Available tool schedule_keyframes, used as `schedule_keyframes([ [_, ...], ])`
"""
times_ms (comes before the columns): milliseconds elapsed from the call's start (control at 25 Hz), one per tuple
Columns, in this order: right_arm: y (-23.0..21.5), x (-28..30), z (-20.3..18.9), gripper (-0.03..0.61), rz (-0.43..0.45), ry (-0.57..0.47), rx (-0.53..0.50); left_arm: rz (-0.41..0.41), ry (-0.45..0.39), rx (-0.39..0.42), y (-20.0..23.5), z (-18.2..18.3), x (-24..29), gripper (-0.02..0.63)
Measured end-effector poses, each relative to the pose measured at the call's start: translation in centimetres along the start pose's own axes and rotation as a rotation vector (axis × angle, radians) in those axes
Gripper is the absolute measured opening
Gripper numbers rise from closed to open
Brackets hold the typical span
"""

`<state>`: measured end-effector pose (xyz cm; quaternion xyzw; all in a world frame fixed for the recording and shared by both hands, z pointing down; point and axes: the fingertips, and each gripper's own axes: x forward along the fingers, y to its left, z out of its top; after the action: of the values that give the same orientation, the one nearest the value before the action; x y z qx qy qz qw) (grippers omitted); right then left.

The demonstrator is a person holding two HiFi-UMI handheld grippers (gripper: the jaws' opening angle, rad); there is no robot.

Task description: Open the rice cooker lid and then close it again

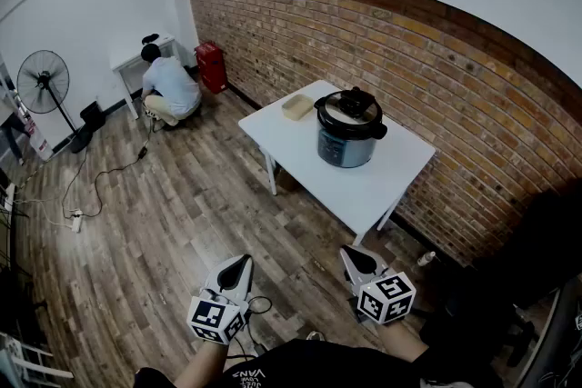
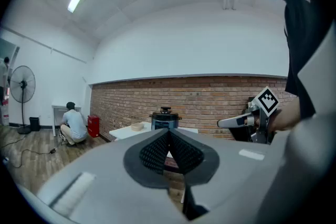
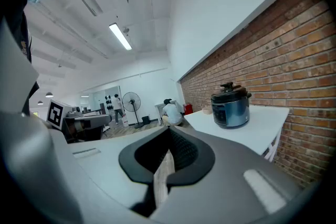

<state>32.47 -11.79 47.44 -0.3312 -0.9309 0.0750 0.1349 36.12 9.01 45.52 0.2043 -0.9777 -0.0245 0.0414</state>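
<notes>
A blue-grey rice cooker point(image 1: 347, 130) with a black lid and knob stands closed on a white table point(image 1: 364, 186) by the brick wall. It also shows far off in the left gripper view point(image 2: 165, 118) and the right gripper view point(image 3: 230, 106). My left gripper point(image 1: 242, 264) is held low near my body, well short of the table, its jaws shut with nothing between them. My right gripper point(image 1: 353, 257) hangs beside it, also shut and empty. Each gripper sees the other: the right gripper point(image 2: 223, 123) and the left gripper point(image 3: 105, 119).
A small beige container point(image 1: 296, 107) lies on the table's far end. A person point(image 1: 169, 88) crouches at a small white desk point(image 1: 136, 61) near a red box point(image 1: 211, 65). A standing fan point(image 1: 45, 84) and floor cables point(image 1: 109, 173) are at left. A black chair point(image 1: 536, 286) is at my right.
</notes>
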Motion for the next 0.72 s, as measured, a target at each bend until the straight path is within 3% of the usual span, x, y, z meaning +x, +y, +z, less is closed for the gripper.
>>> schedule_keyframes([
  [320,-0.8,0.7,0.1,0.005,0.015,-0.003,0.003,0.005,-0.005,-0.014,-0.1,-1.1,1.6,0.002],
  [480,-1.7,1.1,1.0,0.006,0.021,-0.071,0.022,-0.029,-0.032,-0.025,-0.9,-1.0,2.9,0.027],
  [520,-2.2,1.3,1.2,0.041,0.004,-0.075,0.017,-0.036,-0.029,-0.028,-1.0,-1.1,3.2,0.081],
  [600,-3.6,1.9,1.2,0.184,-0.037,-0.069,0.027,-0.039,-0.009,-0.036,-1.0,-1.5,4.0,0.174],
  [640,-4.2,2.1,1.2,0.236,-0.053,-0.066,0.039,-0.040,0.002,-0.040,-1.0,-1.7,4.3,0.186],
  [720,-5.0,2.3,1.1,0.266,-0.075,-0.066,0.054,-0.052,0.017,-0.033,-0.8,-2.0,4.9,0.206],
])
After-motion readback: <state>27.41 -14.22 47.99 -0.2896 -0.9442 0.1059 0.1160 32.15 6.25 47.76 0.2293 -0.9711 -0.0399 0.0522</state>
